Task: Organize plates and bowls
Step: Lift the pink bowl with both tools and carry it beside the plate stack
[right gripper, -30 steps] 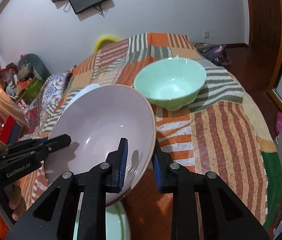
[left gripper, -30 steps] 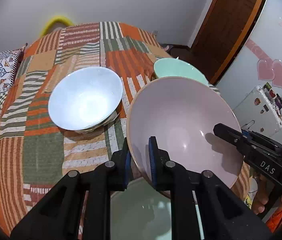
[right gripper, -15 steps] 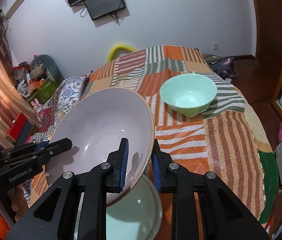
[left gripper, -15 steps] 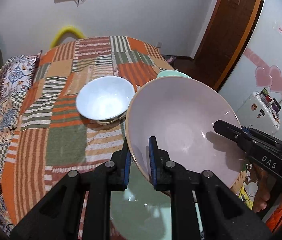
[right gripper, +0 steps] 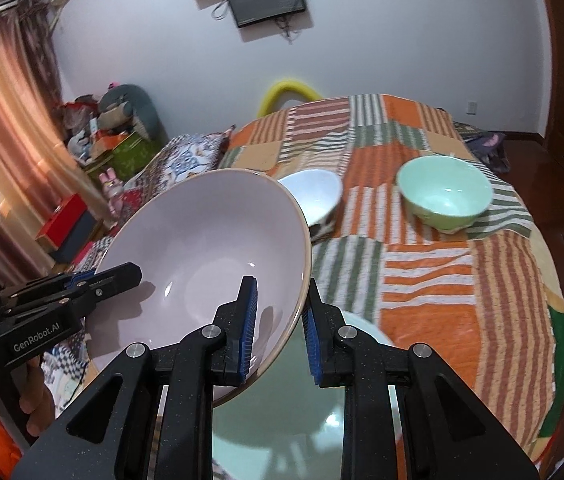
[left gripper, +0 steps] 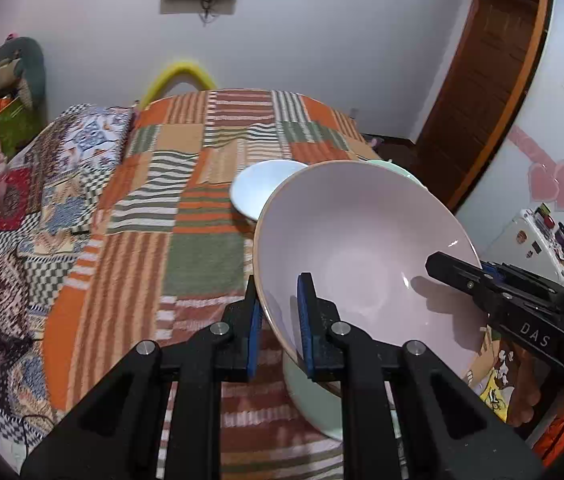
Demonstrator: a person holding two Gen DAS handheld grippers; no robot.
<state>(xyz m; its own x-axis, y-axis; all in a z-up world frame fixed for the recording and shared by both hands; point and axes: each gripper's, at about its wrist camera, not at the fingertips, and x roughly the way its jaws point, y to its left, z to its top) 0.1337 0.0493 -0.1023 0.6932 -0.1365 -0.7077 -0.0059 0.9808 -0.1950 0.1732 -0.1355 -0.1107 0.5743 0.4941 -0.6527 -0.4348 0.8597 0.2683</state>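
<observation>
Since a second ago the pink bowl (left gripper: 362,240) has been lifted up and back; the white bowl (left gripper: 260,190) and green bowl (right gripper: 444,196) now sit farther ahead of both grippers on the striped worktop (left gripper: 202,256). Left gripper (left gripper: 278,320): jaws narrow, clamped on the pink bowl's near rim, one pad inside, one outside. The bowl hangs tilted between the two grippers, above a pale green dish (right gripper: 302,408) directly beneath them. Right gripper (right gripper: 278,328): jaws narrow, pinching the bowl's opposite rim. White bowl just beyond the pink rim; green bowl ahead and right of the right gripper, apart from it.
</observation>
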